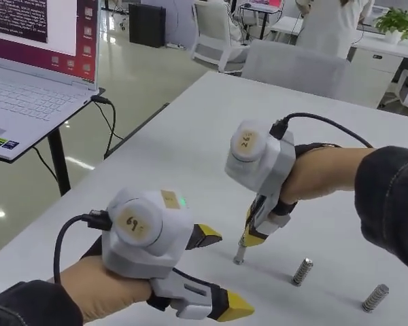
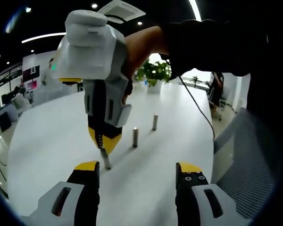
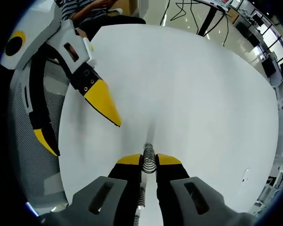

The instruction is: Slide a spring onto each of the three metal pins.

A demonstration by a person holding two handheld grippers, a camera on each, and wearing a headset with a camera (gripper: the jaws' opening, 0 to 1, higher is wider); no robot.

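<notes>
On the white table (image 1: 190, 136), we are holding the right gripper (image 1: 249, 239) upright directly over the last pin (image 1: 239, 257), so its load can drop straight down; right of that pin, two sprung pins (image 1: 302, 272) are standing finished. The left gripper (image 2: 137, 167), spread wide and grasping nothing, is facing that pin (image 2: 105, 161), probably waiting to steady it. In its own view, the right gripper is pinching the spring (image 3: 149, 159) tight, aligned with the pin.

Left gripper (image 2: 137, 166) jaws apart, right gripper (image 2: 104, 147) pinching spring (image 2: 101, 141) over upright pin (image 2: 106, 161), two spring-covered pins (image 2: 136, 136) (image 2: 155, 122) beyond
</notes>
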